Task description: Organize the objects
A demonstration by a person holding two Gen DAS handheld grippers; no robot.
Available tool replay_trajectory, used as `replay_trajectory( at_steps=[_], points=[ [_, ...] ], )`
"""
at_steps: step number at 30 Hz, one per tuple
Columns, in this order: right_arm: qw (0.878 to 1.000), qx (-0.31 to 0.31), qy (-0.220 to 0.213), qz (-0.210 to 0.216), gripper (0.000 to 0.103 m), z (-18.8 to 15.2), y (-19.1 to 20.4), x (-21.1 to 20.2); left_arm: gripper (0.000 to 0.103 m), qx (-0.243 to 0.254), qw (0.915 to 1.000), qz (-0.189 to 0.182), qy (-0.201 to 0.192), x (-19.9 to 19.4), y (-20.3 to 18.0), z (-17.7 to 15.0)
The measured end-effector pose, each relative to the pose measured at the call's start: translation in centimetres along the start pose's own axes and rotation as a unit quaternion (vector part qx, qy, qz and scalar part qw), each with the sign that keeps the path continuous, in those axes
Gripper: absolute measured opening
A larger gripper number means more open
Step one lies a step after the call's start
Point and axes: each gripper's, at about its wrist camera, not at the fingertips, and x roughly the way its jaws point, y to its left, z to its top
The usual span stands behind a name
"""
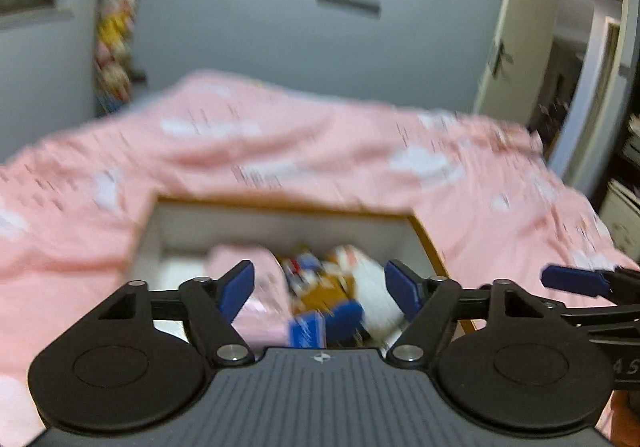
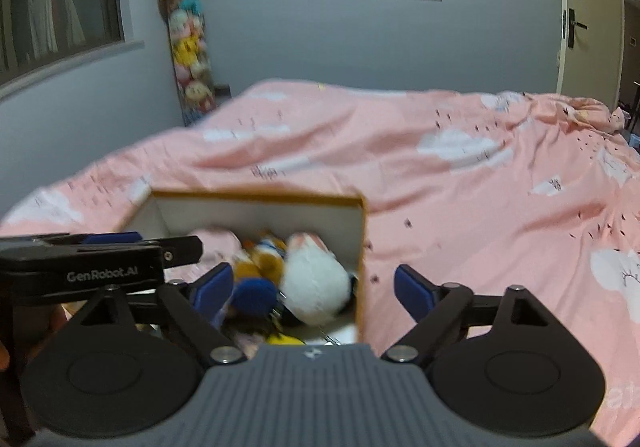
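Observation:
A cardboard box (image 1: pixel 280 223) with white inner walls sits on the pink bed; it also shows in the right wrist view (image 2: pixel 256 213). It holds several soft toys: a white plush (image 2: pixel 316 283), an orange one (image 2: pixel 260 263), a blue one (image 2: pixel 256 297) and a pink cloth item (image 1: pixel 260 287). My left gripper (image 1: pixel 326 287) is open and empty just above the box's near side. My right gripper (image 2: pixel 314 291) is open and empty, straddling the box's right wall. The left gripper's body (image 2: pixel 80 267) shows at the left of the right wrist view.
The pink quilt (image 2: pixel 440 183) with white clouds covers the bed around the box. A tall hanging column of plush toys (image 2: pixel 188 47) stands in the far corner by the window. A door (image 2: pixel 588 19) is at the right.

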Motion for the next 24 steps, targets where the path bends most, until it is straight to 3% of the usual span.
replay_trajectory(
  at_steps=[4, 10, 14, 24],
  points=[
    [0.998, 0.034, -0.049, 0.021, 0.101, 0.7, 1.3, -1.8, 0.094, 0.019, 0.9964, 0.049, -0.066, -2.9, 0.4, 0.8],
    [0.994, 0.021, -0.107, 0.008, 0.102, 0.6, 3.8, -3.7, 0.099, 0.048, 0.986, 0.103, -0.122, -5.4, 0.6, 0.8],
    [0.994, 0.002, -0.11, -0.004, 0.102, -0.3, 5.0, -4.0, 0.099, 0.053, 0.9858, 0.108, -0.118, -5.7, 1.1, 0.2],
    [0.997, -0.016, -0.067, -0.021, 0.102, -3.4, 5.8, -2.7, 0.099, 0.036, 0.9951, 0.085, -0.035, -4.1, 2.6, -2.8]
  ],
)
